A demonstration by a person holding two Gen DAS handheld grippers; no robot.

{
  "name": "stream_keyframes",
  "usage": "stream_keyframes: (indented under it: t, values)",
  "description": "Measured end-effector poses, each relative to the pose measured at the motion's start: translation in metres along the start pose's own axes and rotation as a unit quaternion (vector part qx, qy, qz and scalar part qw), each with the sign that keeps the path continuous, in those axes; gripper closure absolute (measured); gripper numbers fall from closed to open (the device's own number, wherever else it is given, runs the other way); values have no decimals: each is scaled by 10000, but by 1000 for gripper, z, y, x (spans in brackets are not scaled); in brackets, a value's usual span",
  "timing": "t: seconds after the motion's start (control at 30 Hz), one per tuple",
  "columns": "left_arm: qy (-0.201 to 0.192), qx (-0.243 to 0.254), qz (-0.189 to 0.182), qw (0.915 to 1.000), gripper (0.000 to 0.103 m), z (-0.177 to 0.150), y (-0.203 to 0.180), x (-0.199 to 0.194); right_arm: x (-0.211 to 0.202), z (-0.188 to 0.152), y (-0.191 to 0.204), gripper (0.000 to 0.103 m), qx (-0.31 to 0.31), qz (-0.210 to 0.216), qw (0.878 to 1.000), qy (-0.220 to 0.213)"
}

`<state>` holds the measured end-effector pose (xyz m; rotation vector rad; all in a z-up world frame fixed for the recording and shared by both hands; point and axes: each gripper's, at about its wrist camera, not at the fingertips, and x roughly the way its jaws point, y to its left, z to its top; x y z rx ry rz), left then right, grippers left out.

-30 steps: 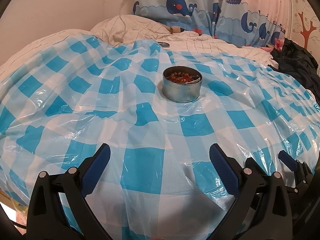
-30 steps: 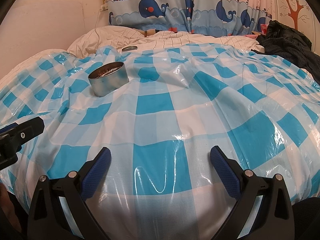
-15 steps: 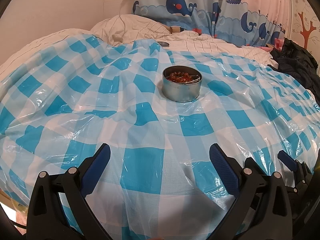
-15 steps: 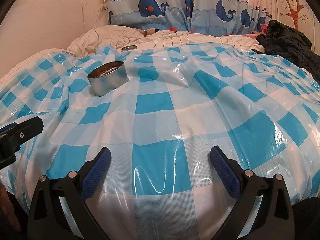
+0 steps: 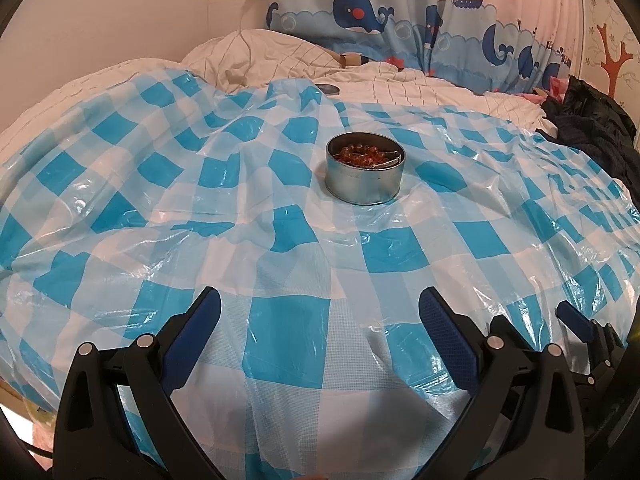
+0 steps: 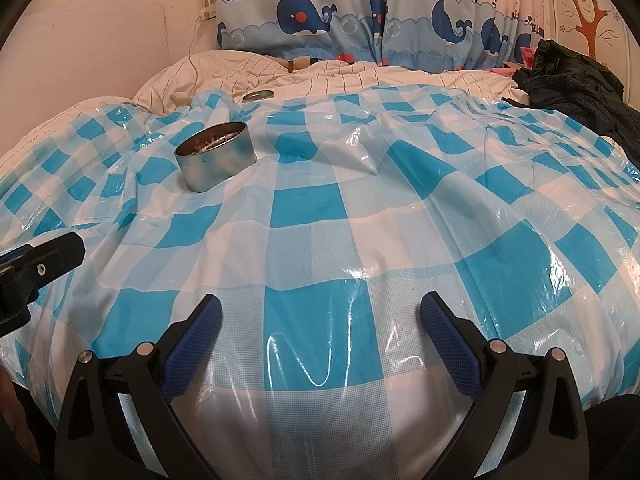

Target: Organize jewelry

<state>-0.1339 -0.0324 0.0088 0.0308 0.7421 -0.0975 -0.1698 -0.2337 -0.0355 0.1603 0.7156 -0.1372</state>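
Observation:
A round metal tin [image 5: 364, 182] stands open on the blue-and-white checked plastic sheet [image 5: 280, 248] over the bed. It holds an amber bead string [image 5: 360, 155] and some silver metal pieces. The tin also shows in the right wrist view [image 6: 218, 162], up and to the left. Its round lid [image 5: 328, 88] lies behind it on the white quilt, and shows in the right wrist view [image 6: 259, 95]. My left gripper [image 5: 320, 312] is open and empty, low and well short of the tin. My right gripper [image 6: 320, 316] is open and empty, to the right of the tin.
A dark jacket [image 6: 572, 84] is heaped at the far right of the bed. A whale-print curtain [image 6: 360, 12] hangs behind. A white charger cable [image 5: 244, 52] runs down from the wall socket onto the pillow. The left gripper's side [image 6: 36, 264] shows at the right view's left edge.

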Motion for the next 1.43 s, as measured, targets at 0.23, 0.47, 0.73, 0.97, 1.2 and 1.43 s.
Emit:
stream_keyframes:
  t: [0.23, 0.47, 0.73, 0.97, 1.2, 1.43]
  values:
    - [-14, 131, 93, 9999, 8, -1, -5, 0, 0, 0, 0, 8, -3, 0, 10000, 2]
    - [-20, 226, 122, 9997, 8, -2, -10, -3, 0, 1, 0, 8, -9, -1, 10000, 3]
    - [49, 172, -8, 9998, 8, -6, -10, -3, 0, 1, -1, 8, 2, 9, 10000, 8]
    - [-197, 262, -83, 9994, 8, -11, -16, -11, 0, -4, -3, 8, 50, 26, 10000, 5]
    - [96, 385, -230, 9989, 8, -11, -23, -3, 0, -4, -3, 8, 41, 23, 10000, 12]
    - [179, 409, -153, 9989, 8, -12, -22, 1, 1, -3, -4, 7, 43, 28, 10000, 12]
